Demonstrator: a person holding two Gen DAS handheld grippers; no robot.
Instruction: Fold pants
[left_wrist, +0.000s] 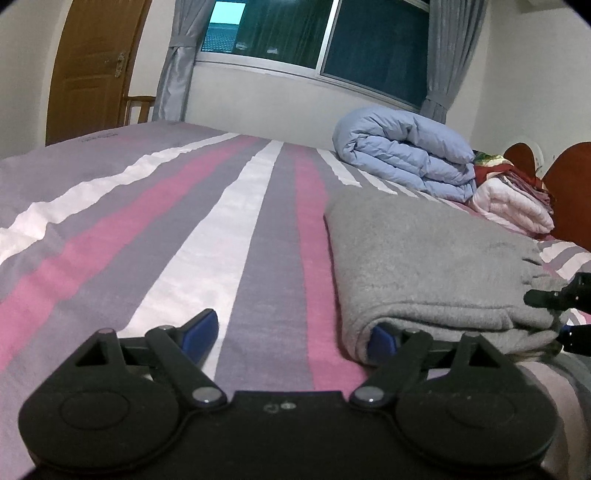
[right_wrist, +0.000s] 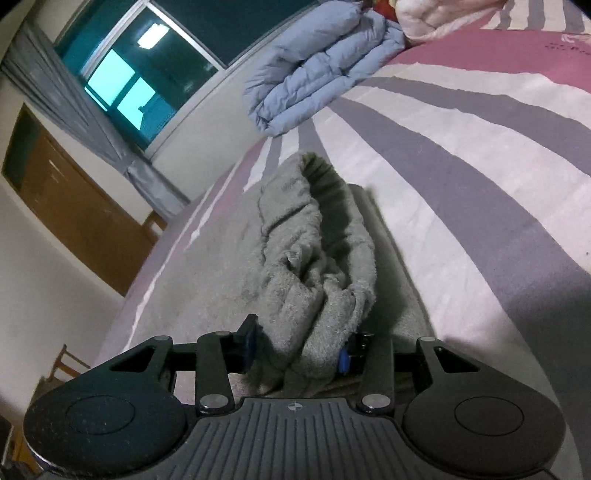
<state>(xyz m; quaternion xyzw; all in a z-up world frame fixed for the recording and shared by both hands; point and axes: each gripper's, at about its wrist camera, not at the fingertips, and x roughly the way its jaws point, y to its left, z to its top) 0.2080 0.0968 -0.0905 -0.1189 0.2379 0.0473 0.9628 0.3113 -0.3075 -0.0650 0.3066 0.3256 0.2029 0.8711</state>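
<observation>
**Between the right jaws, a bunched end of the pants; the left jaws beside the fold**

On the striped bed (left_wrist: 155, 229), toward its headboard side, the grey pants (left_wrist: 424, 258) are laid as a flat, already doubled stack. Their long axis is seen to run away from both cameras, toward the blue duvet (left_wrist: 402, 155) rolled by the wall under the window.

The left gripper (left_wrist: 291, 332) is held low at the near end of the stack. Its jaws are spread wide: one blue pad is tucked against the rounded near corner of the fold, the other rests over bare sheet, and nothing is pinched between them. The bulk of the pants therefore lies to the right of these jaws, not ahead of them.

The right gripper (right_wrist: 295, 350) is closed partway on a bunched grey end of the pants (right_wrist: 317, 266), with cloth pressed between both pads. From that pinch a loose, raised tube of fabric is drawn straight ahead along the stack, above the flat layers.

The coming move is judged to turn on this: the gathered end is owned by the right hand, and it would have to be carried along the long axis. A sideways shift toward the stack would be needed before the left jaws could help.
</observation>
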